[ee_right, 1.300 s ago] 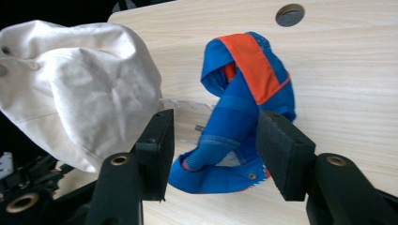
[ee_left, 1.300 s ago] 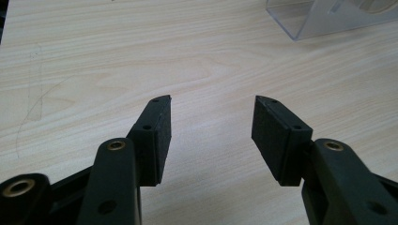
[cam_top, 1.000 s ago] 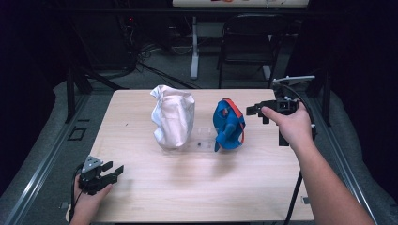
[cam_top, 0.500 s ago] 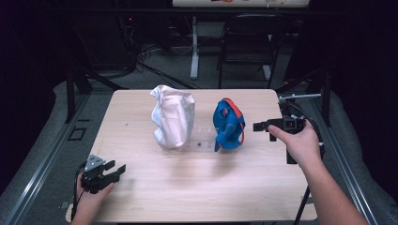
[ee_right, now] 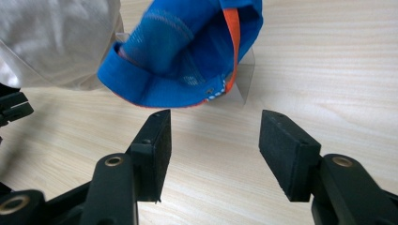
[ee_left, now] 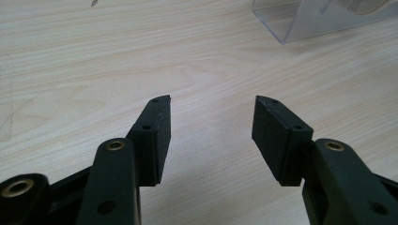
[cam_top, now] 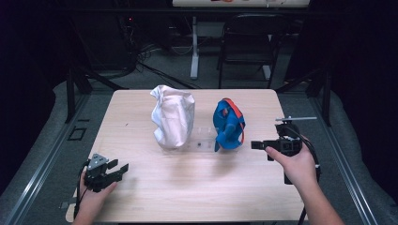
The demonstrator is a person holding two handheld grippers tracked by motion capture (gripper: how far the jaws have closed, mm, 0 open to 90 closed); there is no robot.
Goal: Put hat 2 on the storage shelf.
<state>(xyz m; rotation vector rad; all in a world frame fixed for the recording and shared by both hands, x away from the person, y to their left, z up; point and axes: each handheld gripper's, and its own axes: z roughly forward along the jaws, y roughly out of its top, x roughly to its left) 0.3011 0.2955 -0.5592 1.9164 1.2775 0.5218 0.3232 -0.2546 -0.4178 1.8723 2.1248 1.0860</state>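
On the tabletop [cam_top: 187, 187] two caps sit side by side on a clear stand [cam_top: 199, 143] near the middle: one cap [cam_top: 172, 116] at about 11 o'clock from the centre, the other cap [cam_top: 229, 124] at about 1 o'clock, just apart from it. The left gripper [cam_top: 119, 169] rests near the 8 o'clock corner, well apart from both. The right gripper [cam_top: 256, 145] hangs at 3 o'clock, just beside the nearer cap, its fingers [ee_right: 152, 140] pointing at that cap's lower edge.
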